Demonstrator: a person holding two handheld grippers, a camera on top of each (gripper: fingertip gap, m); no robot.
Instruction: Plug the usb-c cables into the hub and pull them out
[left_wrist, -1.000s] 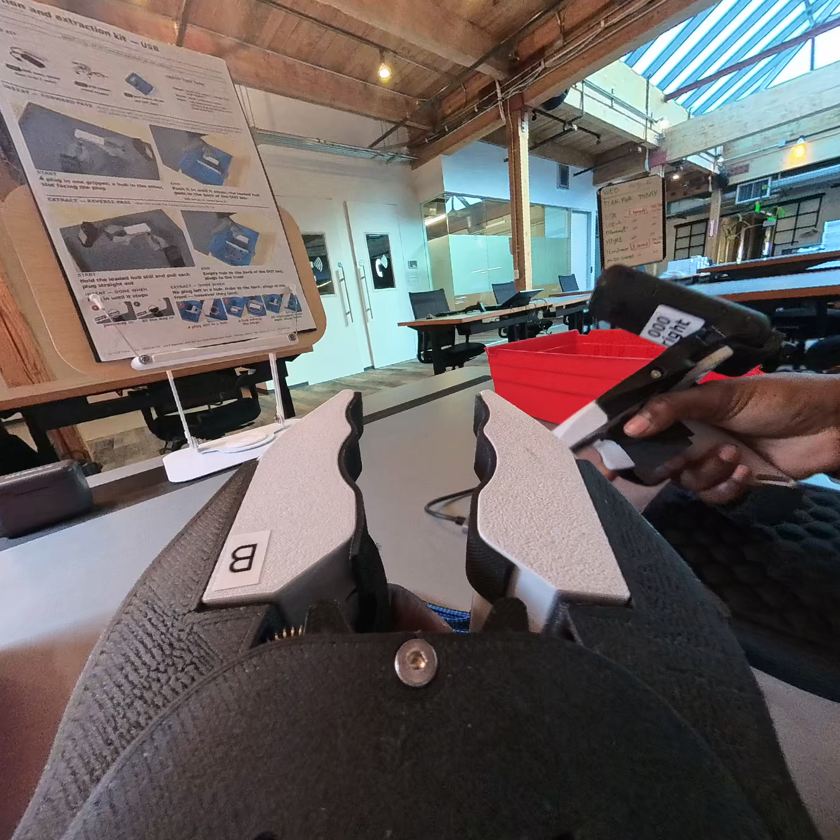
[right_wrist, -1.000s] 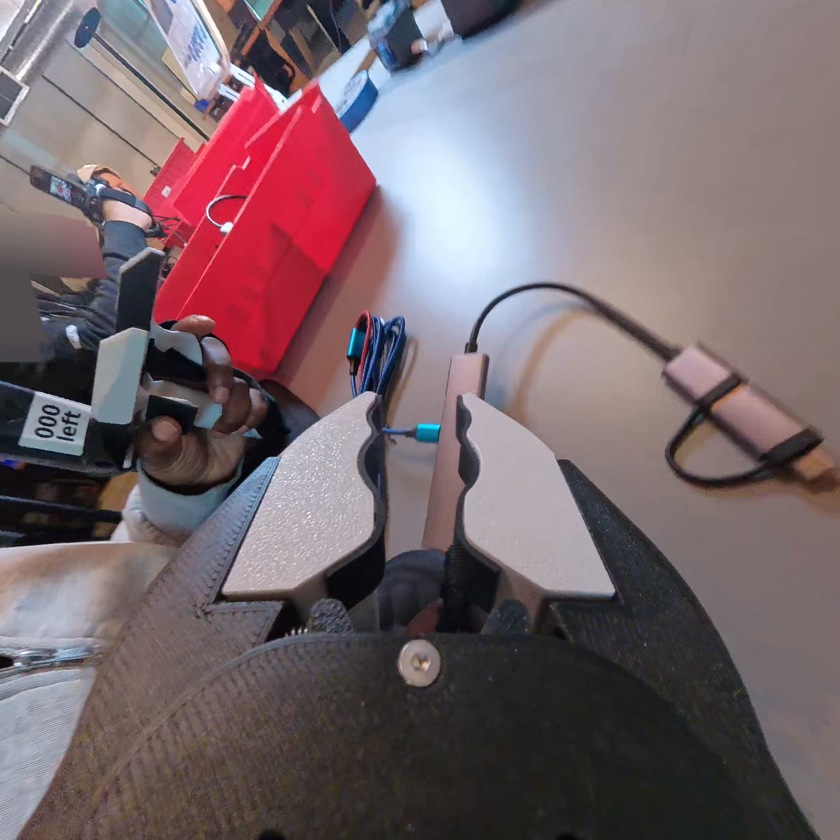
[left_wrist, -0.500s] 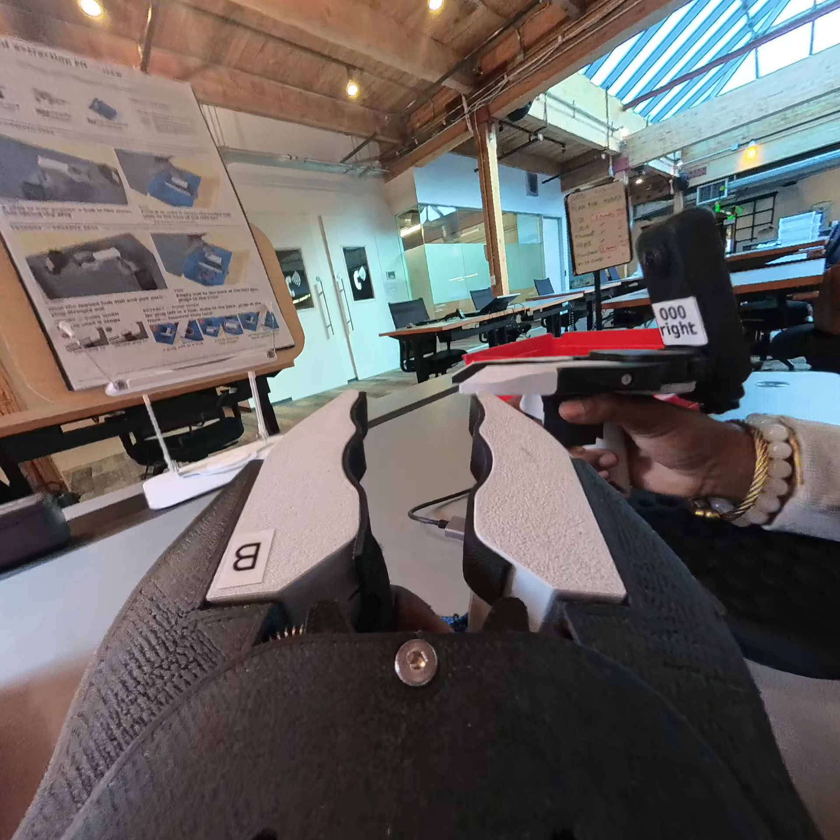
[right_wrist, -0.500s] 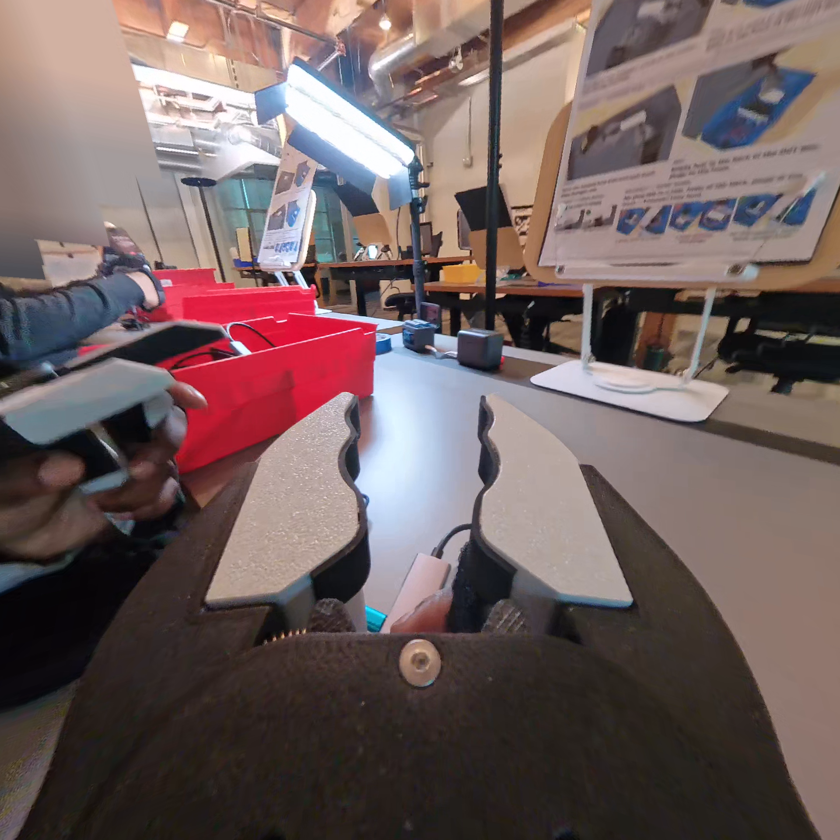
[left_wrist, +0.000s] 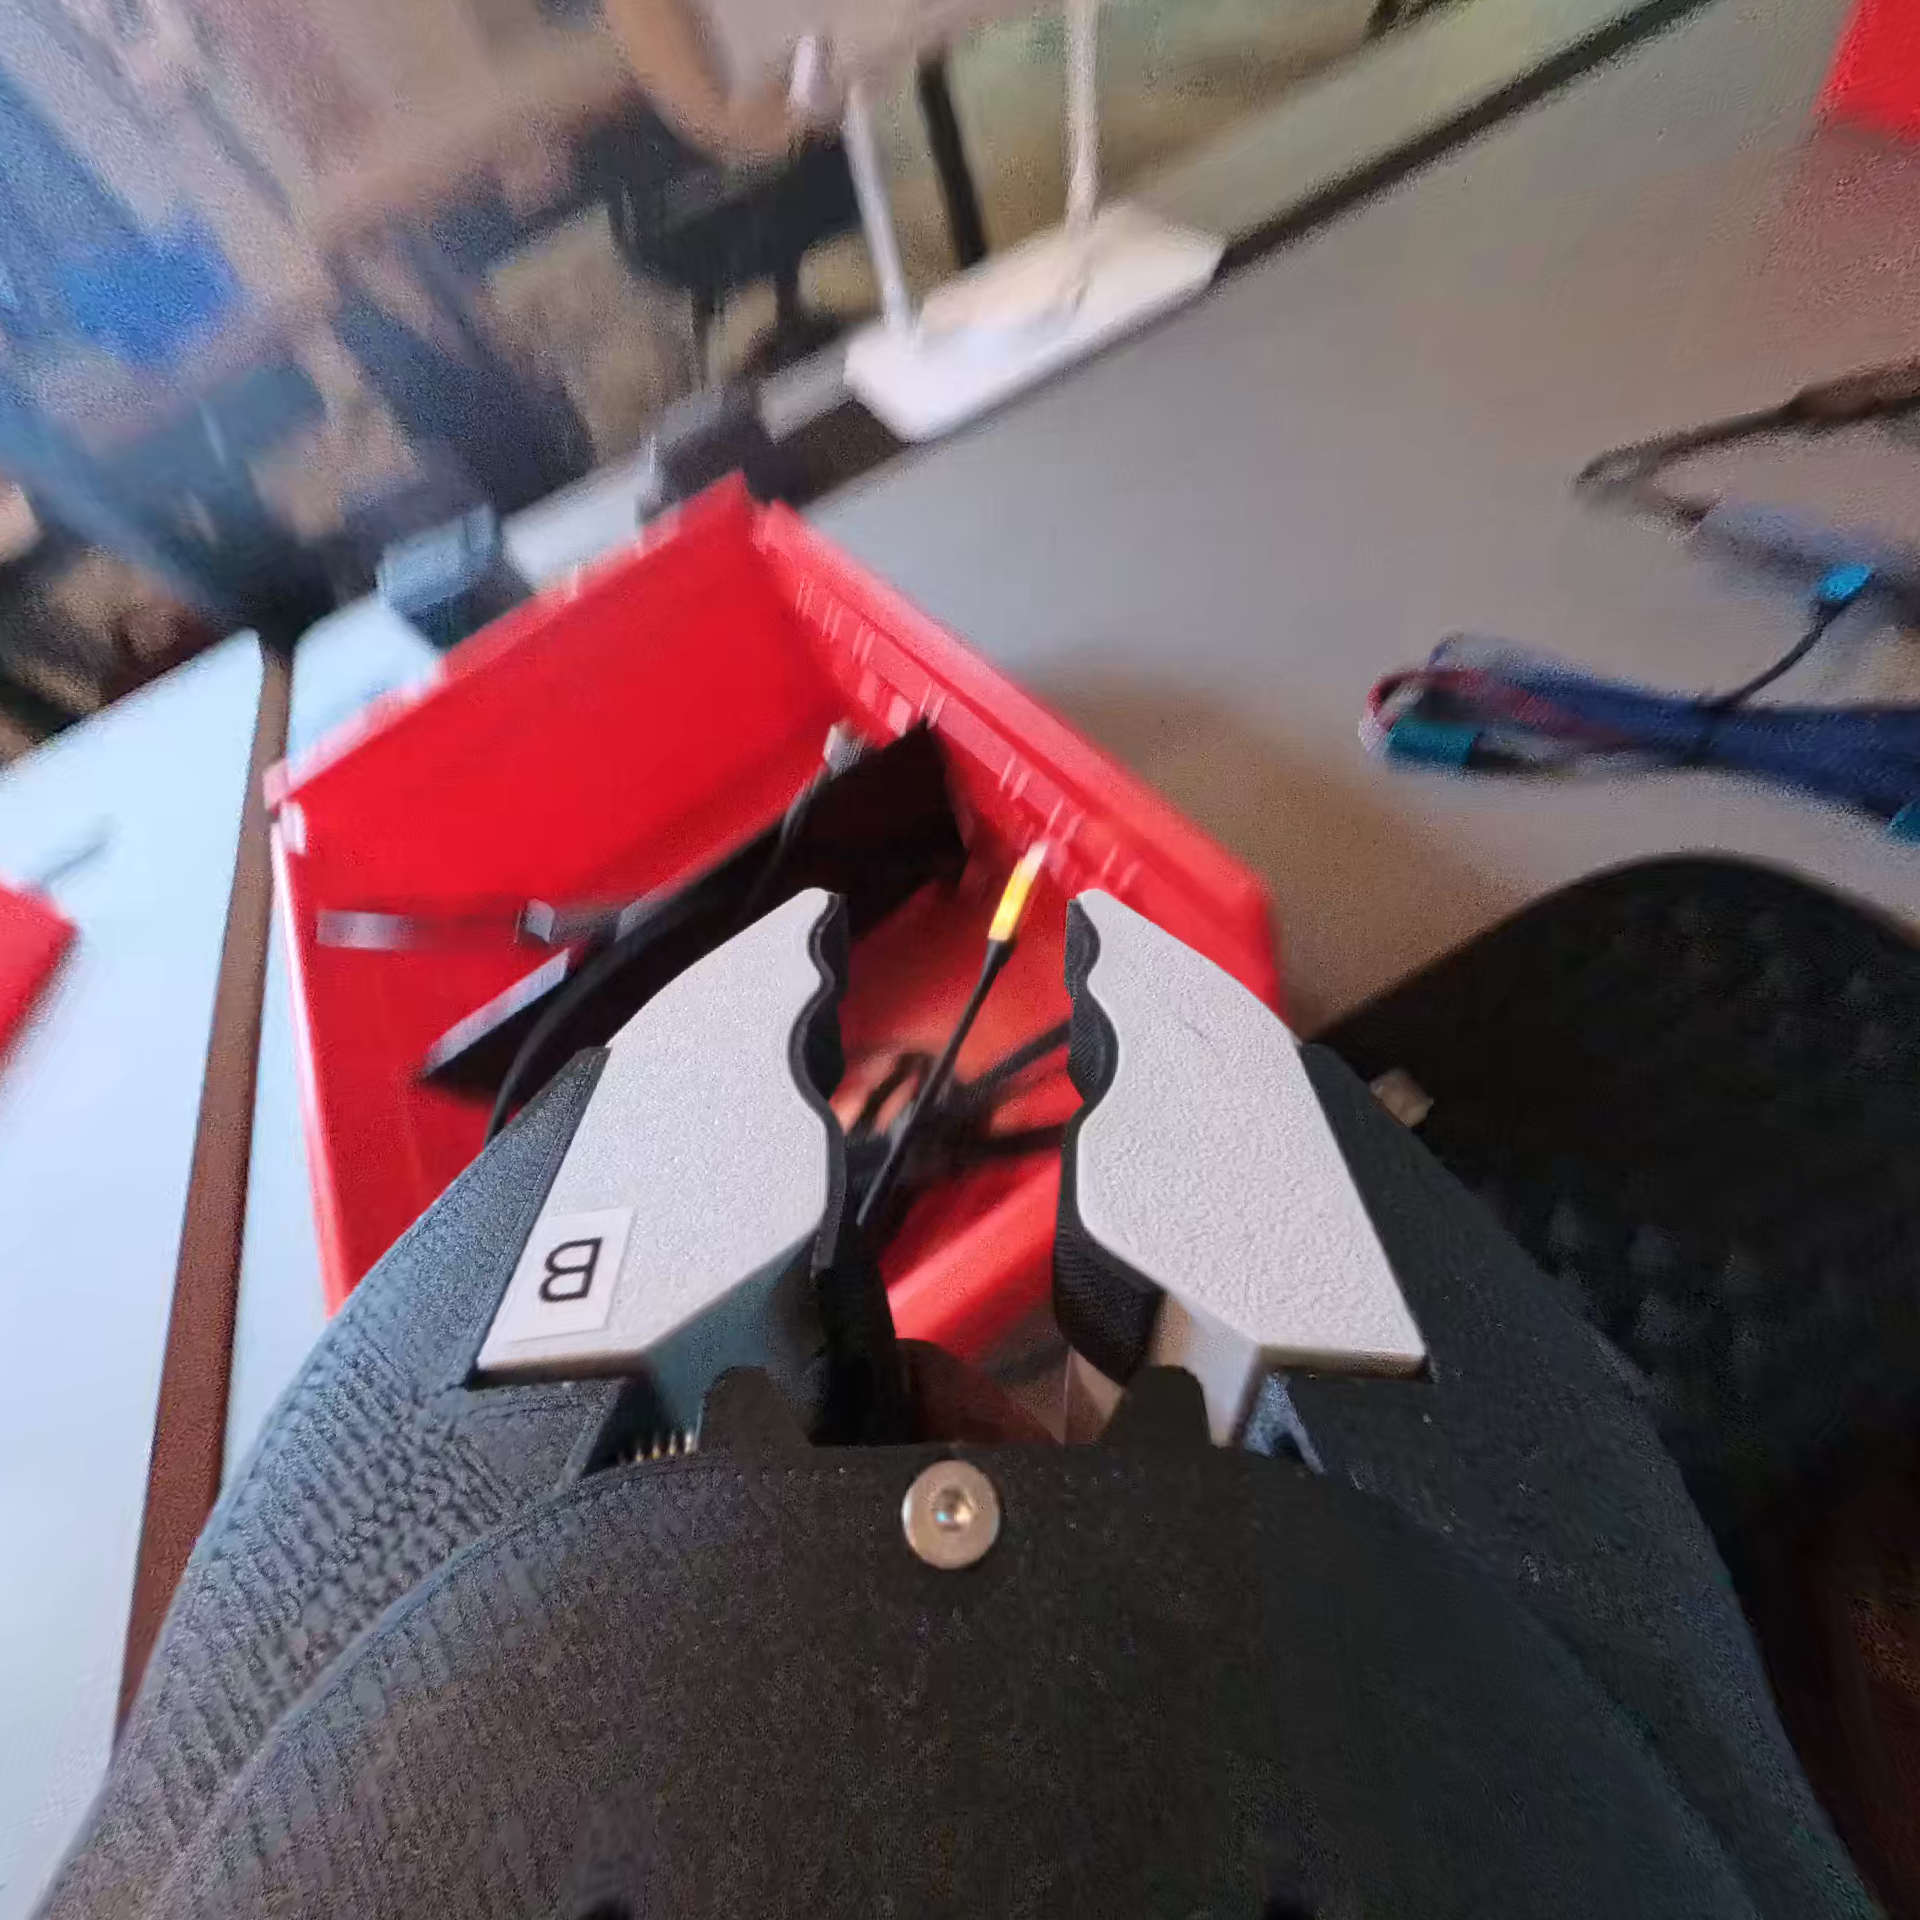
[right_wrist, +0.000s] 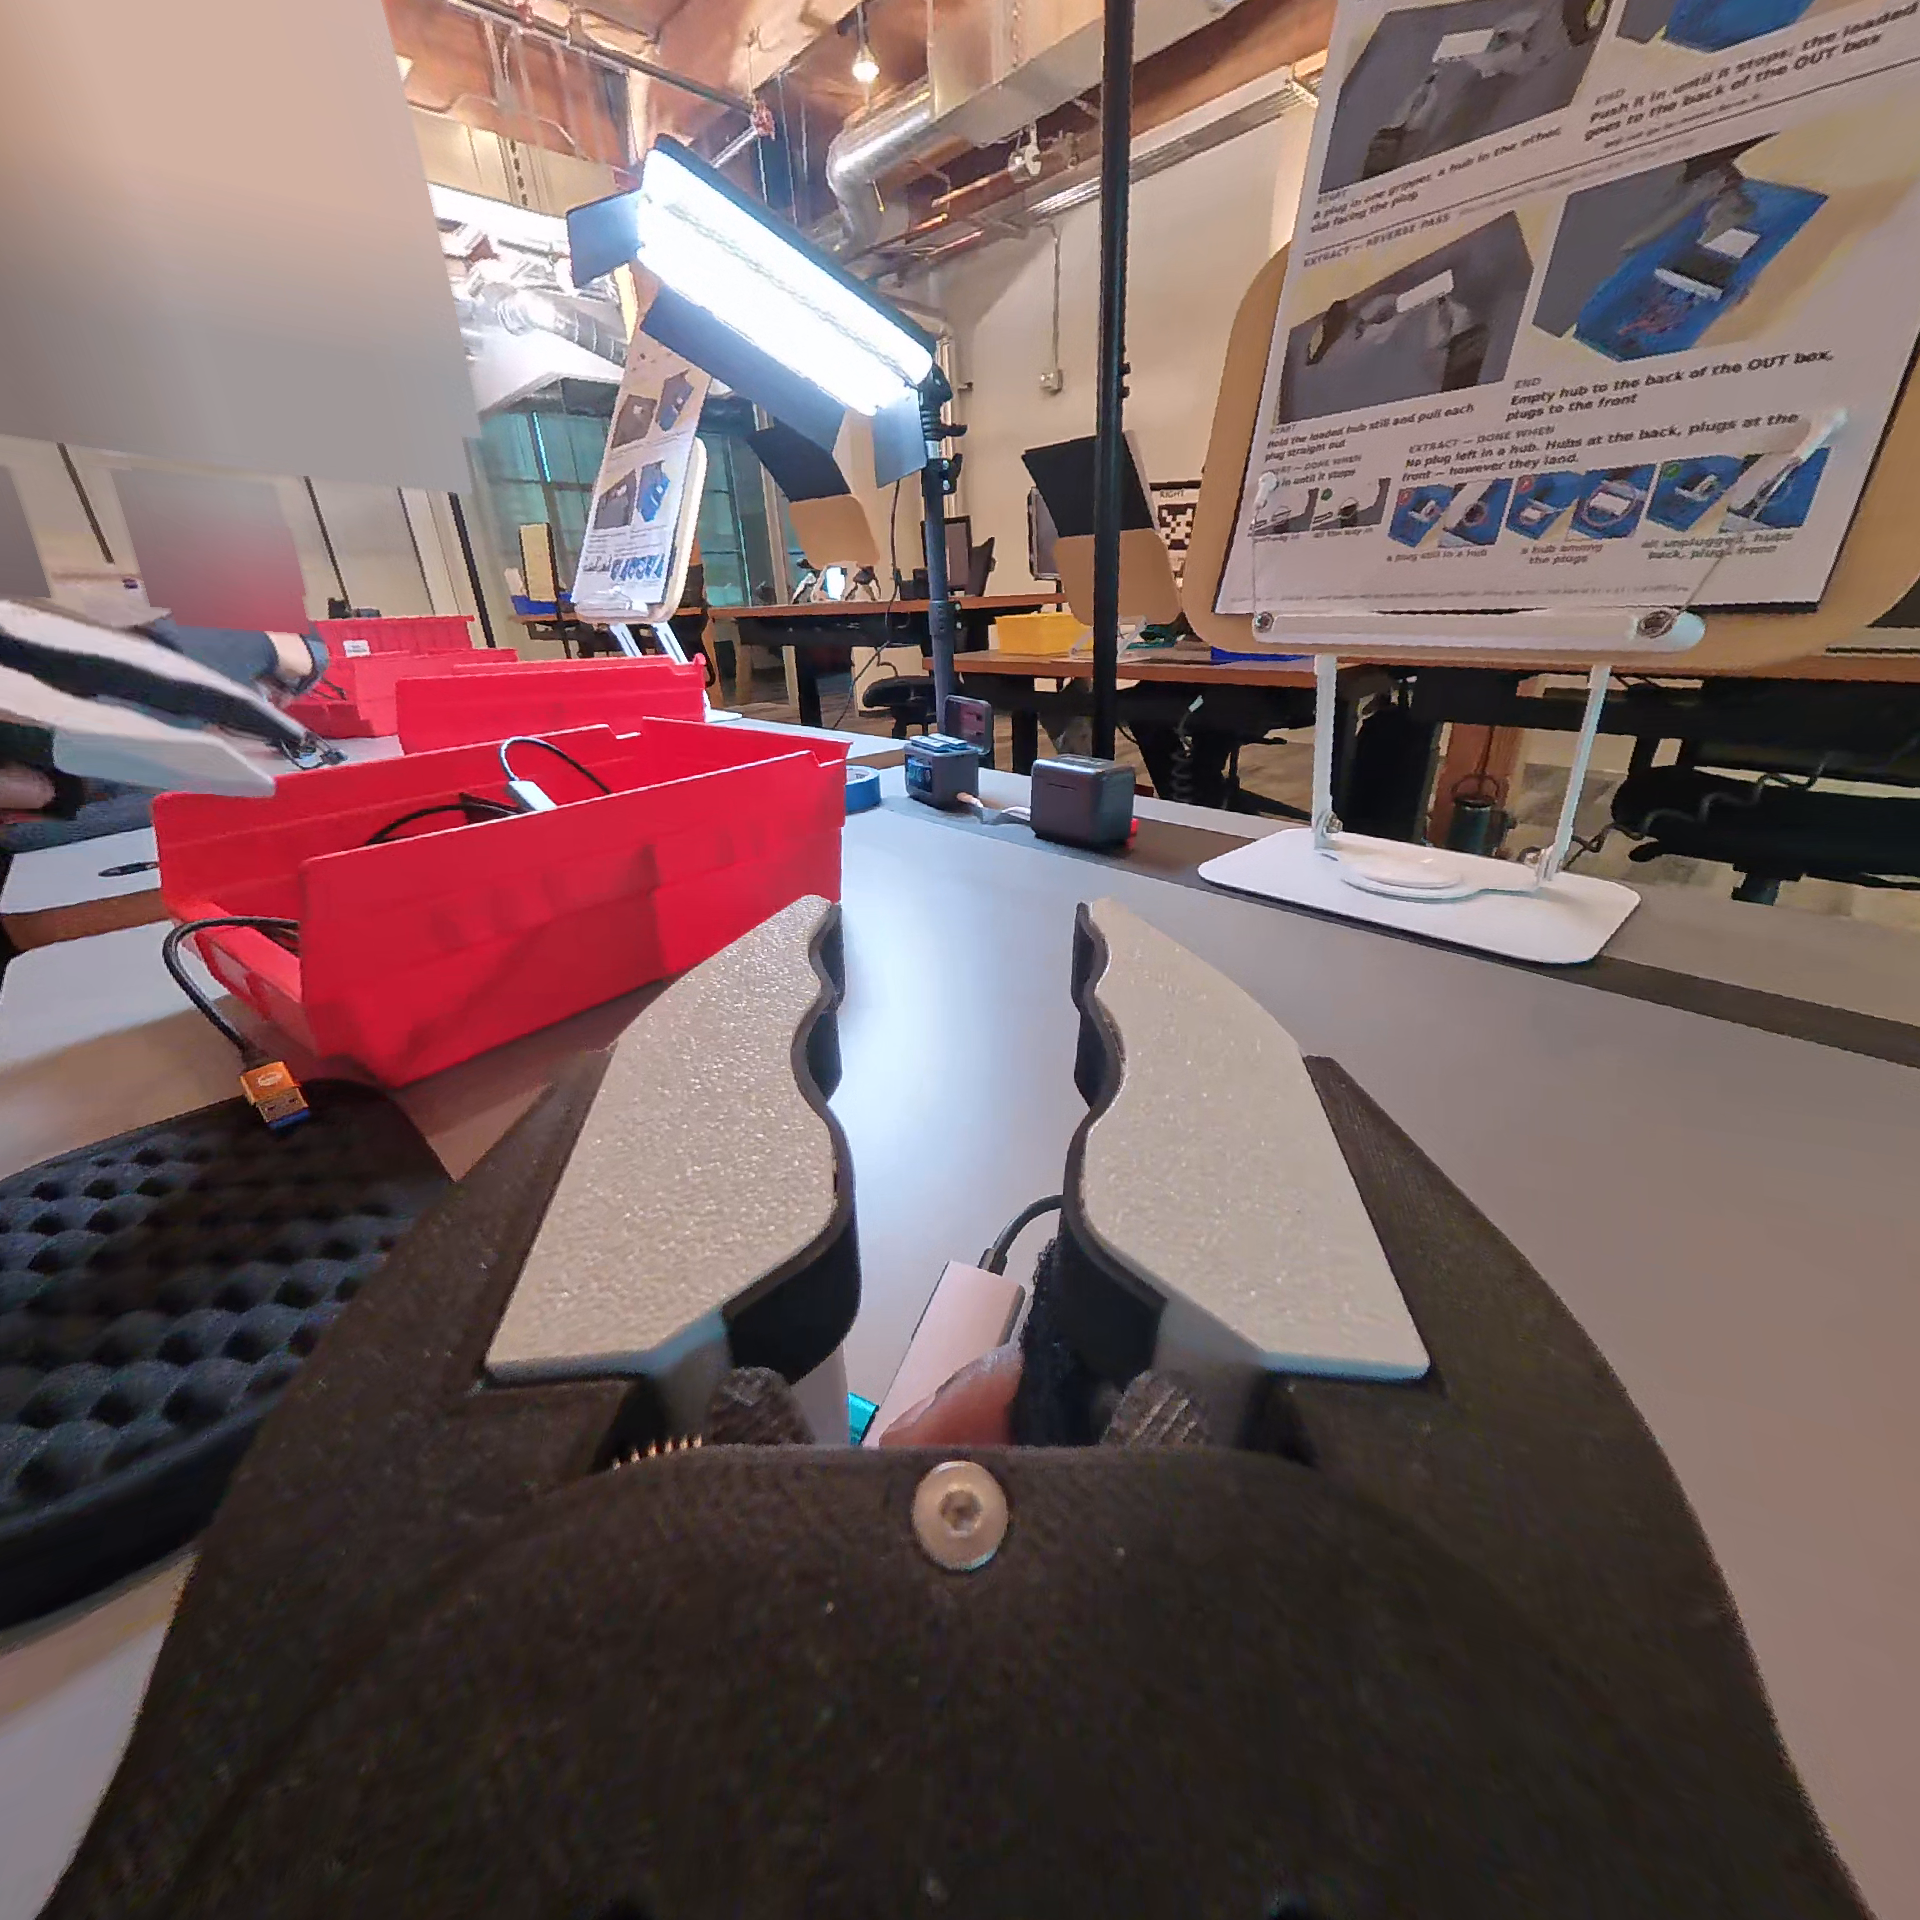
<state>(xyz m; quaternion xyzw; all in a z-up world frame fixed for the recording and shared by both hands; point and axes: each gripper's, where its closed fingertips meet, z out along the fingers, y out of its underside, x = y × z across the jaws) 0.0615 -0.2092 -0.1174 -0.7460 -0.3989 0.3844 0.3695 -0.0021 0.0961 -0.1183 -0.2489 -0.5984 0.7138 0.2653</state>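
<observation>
My left gripper (left_wrist: 951, 914) is open and tilted down over a red bin (left_wrist: 582, 707) that holds black cables. A black cable with a yellow plug (left_wrist: 1013, 899) lies in the bin and shows in the gap between the fingers; the view is blurred. A bundled blue cable (left_wrist: 1662, 727) and a grey hub (left_wrist: 1787, 540) with a teal plug (left_wrist: 1844, 582) lie on the table to the right. My right gripper (right_wrist: 956, 914) is open and level, with the pinkish hub (right_wrist: 966, 1340) low between its fingers and a teal plug (right_wrist: 862, 1418) beside it. The left gripper (right_wrist: 135, 717) shows at the far left.
Red bins (right_wrist: 520, 894) stand at the left, and a cable with an orange plug (right_wrist: 272, 1096) hangs over one. A black foam mat (right_wrist: 156, 1247) lies in front of them. An instruction board on a white stand (right_wrist: 1455, 894) and small grey boxes (right_wrist: 1081, 800) stand at the back.
My left gripper has swung left and down, from facing across the room to over the red bin. My right gripper tilted up from the table a second ago and now holds still.
</observation>
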